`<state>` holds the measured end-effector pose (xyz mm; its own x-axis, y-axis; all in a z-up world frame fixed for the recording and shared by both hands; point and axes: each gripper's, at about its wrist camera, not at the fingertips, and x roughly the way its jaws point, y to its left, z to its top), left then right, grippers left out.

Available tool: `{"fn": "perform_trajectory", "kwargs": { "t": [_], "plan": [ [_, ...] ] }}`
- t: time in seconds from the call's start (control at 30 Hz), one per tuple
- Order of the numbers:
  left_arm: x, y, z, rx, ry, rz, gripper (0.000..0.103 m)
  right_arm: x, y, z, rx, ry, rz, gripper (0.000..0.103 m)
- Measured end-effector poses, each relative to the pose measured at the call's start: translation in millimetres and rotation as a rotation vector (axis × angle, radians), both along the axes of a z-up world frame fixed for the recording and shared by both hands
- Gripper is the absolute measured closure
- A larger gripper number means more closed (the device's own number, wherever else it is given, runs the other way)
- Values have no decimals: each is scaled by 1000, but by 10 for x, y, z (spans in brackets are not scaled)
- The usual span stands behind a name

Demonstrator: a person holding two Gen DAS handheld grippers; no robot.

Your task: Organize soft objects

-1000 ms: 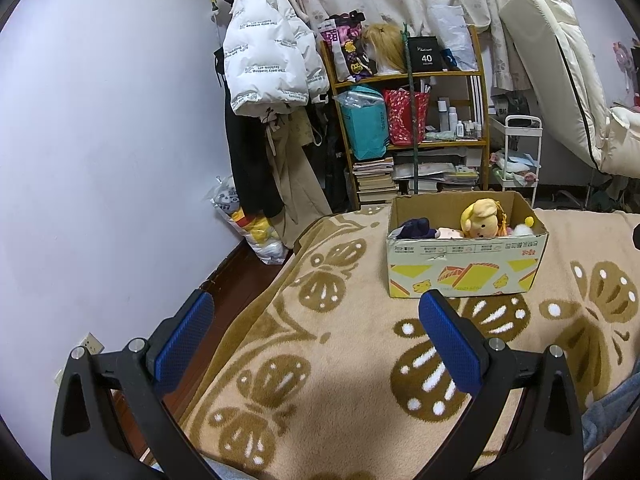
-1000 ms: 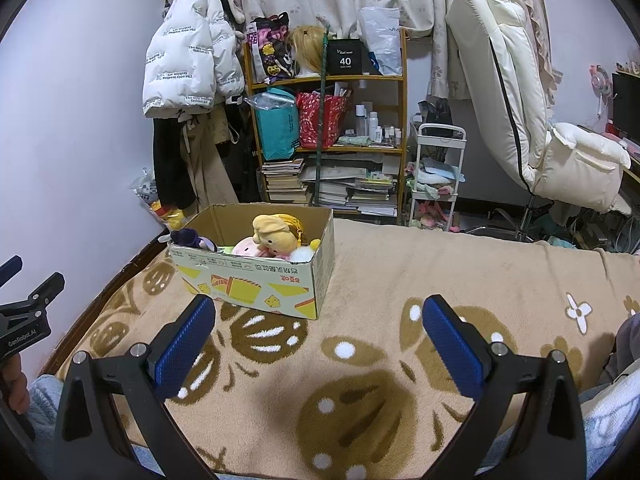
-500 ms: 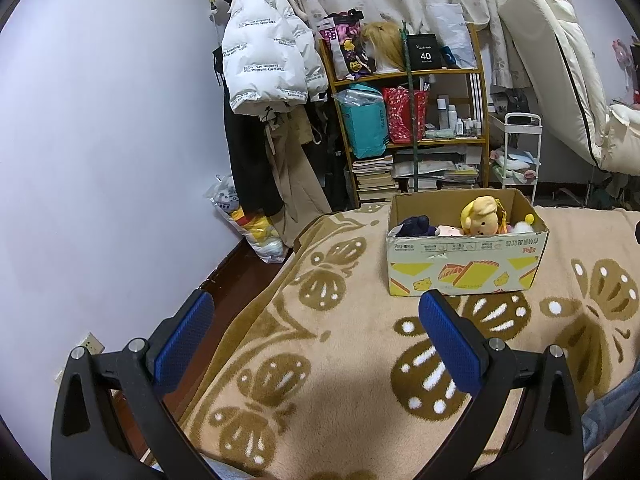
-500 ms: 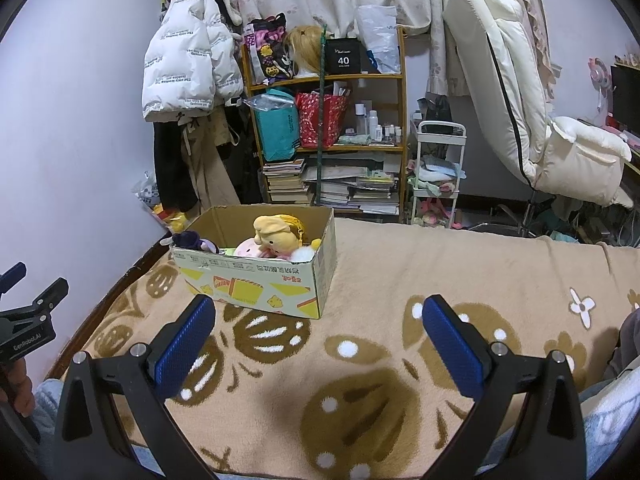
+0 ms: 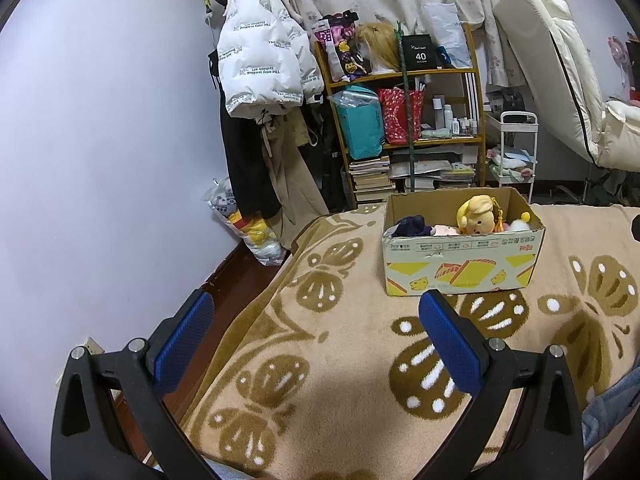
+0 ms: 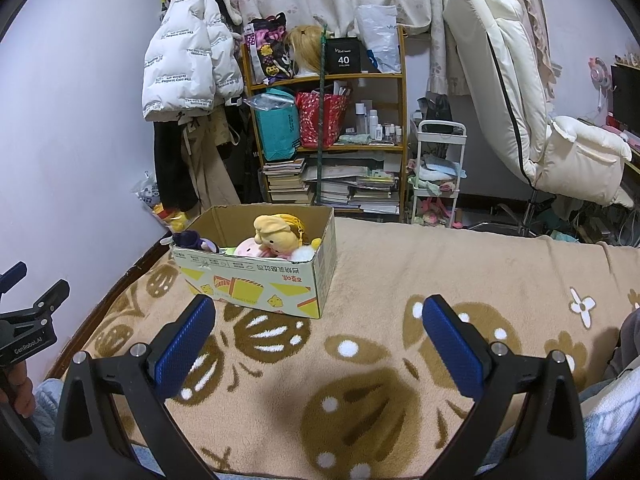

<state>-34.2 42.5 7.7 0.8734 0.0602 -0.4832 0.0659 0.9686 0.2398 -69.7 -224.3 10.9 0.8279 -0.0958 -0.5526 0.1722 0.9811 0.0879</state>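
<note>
A cardboard box [image 5: 460, 264] [image 6: 256, 280] with yellow print stands on the tan patterned blanket [image 5: 340, 344] [image 6: 400, 280]. Inside it lie a yellow plush doll [image 5: 476, 214] [image 6: 276, 232], a dark purple plush [image 5: 410, 225] [image 6: 192, 239], a pink plush [image 6: 247, 247] and a white fluffy one [image 6: 302, 254]. My left gripper [image 5: 316, 336] is open and holds nothing, well short of the box. My right gripper [image 6: 318, 340] is also open with nothing between its blue pads [image 6: 186, 344], the box ahead and to the left. The left gripper's body [image 6: 28, 324] shows at the left edge of the right wrist view.
The bed edge and dark floor [image 5: 236, 280] drop off at the left by the wall. Beyond the bed stand a cluttered wooden shelf [image 6: 328, 140], hung coats [image 5: 260, 72], a white trolley [image 6: 438, 168] and a cream recliner [image 6: 520, 100]. A bag of toys [image 5: 248, 228] sits on the floor.
Both grippers drifted only slightly; the box and its plush toys stay where they were. Both stay open.
</note>
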Motion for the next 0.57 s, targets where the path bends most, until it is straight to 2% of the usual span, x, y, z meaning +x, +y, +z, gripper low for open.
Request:
{"fn": "perform_trajectory", "kwargs": {
  "t": [0.57],
  "plan": [
    [-4, -9, -4, 2, 0, -1, 2, -4, 5, 3, 2, 0, 0, 0]
  ]
}}
